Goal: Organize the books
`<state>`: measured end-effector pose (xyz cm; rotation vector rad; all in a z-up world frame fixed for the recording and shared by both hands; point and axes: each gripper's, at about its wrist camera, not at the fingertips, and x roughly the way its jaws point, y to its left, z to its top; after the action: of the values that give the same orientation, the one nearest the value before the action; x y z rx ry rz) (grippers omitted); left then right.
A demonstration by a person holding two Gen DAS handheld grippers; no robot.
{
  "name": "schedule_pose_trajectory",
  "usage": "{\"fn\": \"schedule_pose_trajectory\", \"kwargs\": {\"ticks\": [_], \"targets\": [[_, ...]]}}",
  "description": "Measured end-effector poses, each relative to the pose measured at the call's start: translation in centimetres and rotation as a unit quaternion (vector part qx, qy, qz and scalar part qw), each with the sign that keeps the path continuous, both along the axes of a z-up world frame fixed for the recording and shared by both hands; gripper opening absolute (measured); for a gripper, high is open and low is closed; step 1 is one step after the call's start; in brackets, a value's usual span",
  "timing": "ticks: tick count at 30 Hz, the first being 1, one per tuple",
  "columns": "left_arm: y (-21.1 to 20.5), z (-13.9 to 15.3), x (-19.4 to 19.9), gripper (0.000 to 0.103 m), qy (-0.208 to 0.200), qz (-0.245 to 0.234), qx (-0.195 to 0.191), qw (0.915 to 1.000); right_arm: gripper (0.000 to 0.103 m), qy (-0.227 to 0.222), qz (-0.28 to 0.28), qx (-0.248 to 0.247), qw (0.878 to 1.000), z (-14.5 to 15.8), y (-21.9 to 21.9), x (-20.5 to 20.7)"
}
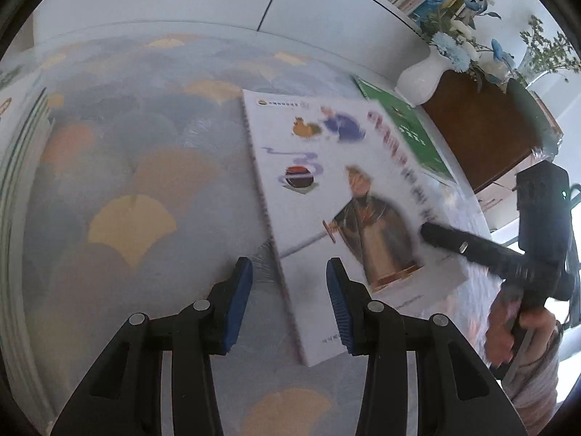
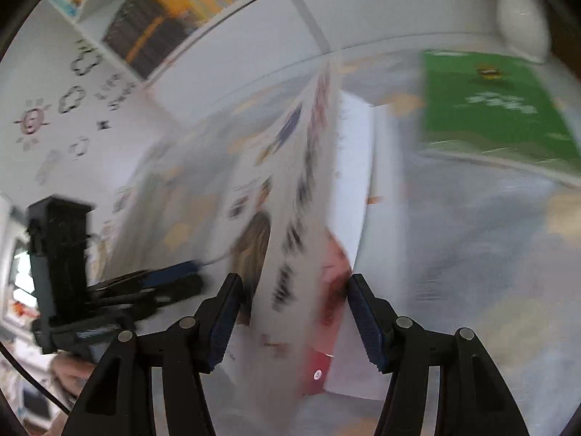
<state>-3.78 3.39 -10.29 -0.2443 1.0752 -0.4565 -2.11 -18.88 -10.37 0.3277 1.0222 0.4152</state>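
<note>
1. The left tool is wide open and holds nothing. Its two blue pads hang just above the near corner of the big white picture book with a man in a brown robe on the cover. The spiral edge of the book lies under the gap between the pads.
2. That book rests on the bench with the blue and yellow fan-pattern cloth. The left wrist view suggests its right side is a bit higher than its left, and the right wrist view shows the cover standing up like a wall.
3. The left tool points forward and down at the bench, with both arms level.
4. To do this step well, I think the left tool should slide in low and close on the spiral edge, so the pages do not flop open.
5. The flat green book lies farther back, partly under the white one. A white vase with blue flowers stands near it, so move slowly there.
6. The right tool is open too, with the raised edge of the white book between its pads. The picture is blurry, so I cannot tell if the pads touch the book.
7. The right tool reaches in from the right side, and a hand grips its handle.
</note>
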Motion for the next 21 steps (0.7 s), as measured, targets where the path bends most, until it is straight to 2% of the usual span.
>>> {"fn": "schedule_pose_trajectory", "kwargs": {"ticks": [2,6,11,15,16,19,20,21], "targets": [[-0.2,-0.1,0.3,0.039,0.001,0.002,-0.003,1.0,0.058,0.012,-0.024,0.004,1.0,-0.3,-2.2,0.7],[-0.9,0.0,0.7,0.039,-0.008,-0.004,0.009,0.9999,0.058,0.028,-0.023,0.053,0.998,-1.0,-3.9,1.5],[-1.3,0.2,1.8,0.04,-0.003,-0.022,0.026,0.9994,0.061,0.041,0.061,0.001,0.997,-0.6,-2.1,2.1],[-0.4,0.0,2.5,0.04,0.009,-0.038,0.002,0.9992,0.061,0.053,0.119,0.002,0.991,-1.1,-2.5,1.6],[-0.3,-0.1,2.7,0.04,0.009,-0.038,-0.003,0.9992,0.061,0.052,0.13,0.013,0.99,-1.3,-2.8,1.9],[-0.8,-0.2,3.7,0.04,-0.003,-0.041,-0.001,0.9992,0.06,0.07,0.144,0.12,0.98,-2.6,-4.7,3.6],[-1.2,-0.1,3.9,0.04,-0.009,-0.043,0.007,0.999,0.053,0.079,0.142,0.149,0.975,-3.3,-5.2,4.1],[-1.6,-0.1,4.1,0.039,-0.017,-0.046,0.019,0.9986,0.036,0.091,0.138,0.164,0.973,-4.0,-5.4,4.7]]}}
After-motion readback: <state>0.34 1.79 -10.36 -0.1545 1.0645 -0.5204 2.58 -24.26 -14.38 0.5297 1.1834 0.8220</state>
